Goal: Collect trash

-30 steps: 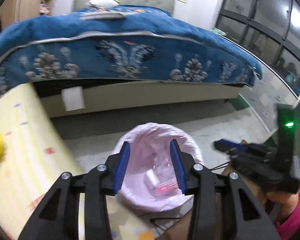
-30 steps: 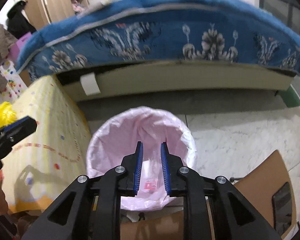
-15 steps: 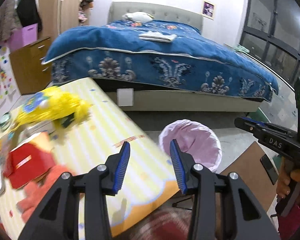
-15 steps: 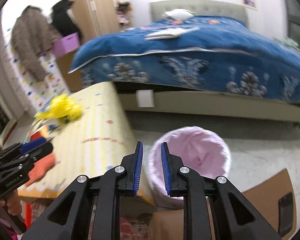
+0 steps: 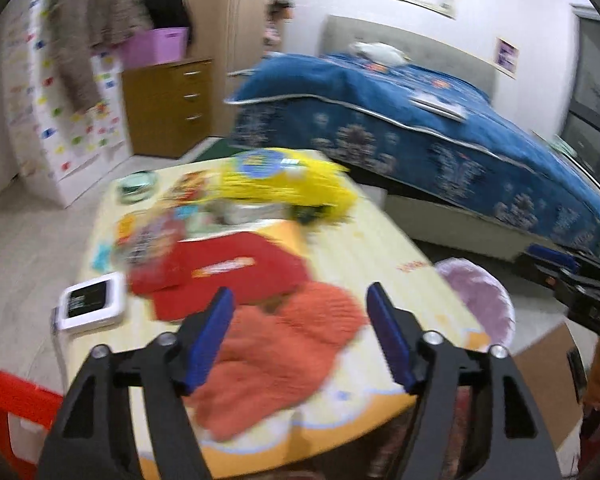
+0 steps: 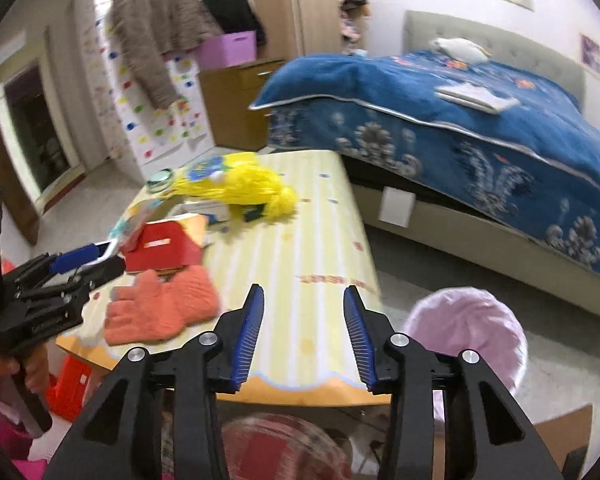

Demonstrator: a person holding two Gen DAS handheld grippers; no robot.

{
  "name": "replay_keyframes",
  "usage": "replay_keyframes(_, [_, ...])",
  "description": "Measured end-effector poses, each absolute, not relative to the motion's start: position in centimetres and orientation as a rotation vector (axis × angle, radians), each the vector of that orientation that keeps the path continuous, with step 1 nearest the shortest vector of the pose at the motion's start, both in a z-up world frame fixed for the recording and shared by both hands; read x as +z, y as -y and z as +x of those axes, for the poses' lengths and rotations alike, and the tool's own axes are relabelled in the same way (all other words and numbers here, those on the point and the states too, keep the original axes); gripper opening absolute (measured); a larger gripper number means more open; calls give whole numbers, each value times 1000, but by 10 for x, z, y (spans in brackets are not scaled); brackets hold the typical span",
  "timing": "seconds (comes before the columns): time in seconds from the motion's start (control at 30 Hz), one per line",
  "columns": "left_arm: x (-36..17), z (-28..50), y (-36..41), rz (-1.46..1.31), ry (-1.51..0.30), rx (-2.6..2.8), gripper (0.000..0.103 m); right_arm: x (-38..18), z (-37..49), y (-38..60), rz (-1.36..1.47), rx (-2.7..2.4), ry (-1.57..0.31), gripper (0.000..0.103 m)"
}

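Over the yellow surface (image 6: 312,240), both my claws gape empty.
Left claw (image 5: 300,336) frames orange gloves (image 5: 284,344); right claw (image 6: 304,336) sits left of the pink bin (image 6: 468,320).

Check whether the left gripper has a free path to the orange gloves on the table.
Probably yes. The left gripper is open and empty, and the orange gloves lie exposed near the table front edge, right ahead of its fingers; nothing lies between.

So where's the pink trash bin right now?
The pink-lined trash bin stands on the floor at the lower right of the right wrist view, beside the yellow table and in front of the blue bed.
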State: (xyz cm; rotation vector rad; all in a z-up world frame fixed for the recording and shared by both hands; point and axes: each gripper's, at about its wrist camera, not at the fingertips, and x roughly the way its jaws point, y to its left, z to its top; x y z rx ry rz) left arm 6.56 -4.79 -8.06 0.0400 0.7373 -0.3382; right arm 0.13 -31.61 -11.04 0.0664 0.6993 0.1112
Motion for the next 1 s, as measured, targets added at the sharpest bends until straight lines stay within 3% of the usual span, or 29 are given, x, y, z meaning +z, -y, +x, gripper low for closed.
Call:
replay_keyframes(0.3, [-94,119,-38,6,-740,-147,75,-106,34,262,1,193,-699,54])
replay_keyframes(0.43, [-111,145,-50,4,-782,-155,82,-108,51,248,-15,210,-706,66])
replay_keyframes(0.77, [-152,202,-40,-4,-900,-235,83,-126,76,242,-12,207,-750,68])
replay_keyframes(0.87, [-154,205,-40,-29,-905,-267,77,-131,81,244,-5,206,-762,68])
replay_keyframes(1.0, [-155,203,-36,-41,-908,-310,63,-135,83,245,1,209,-769,68])
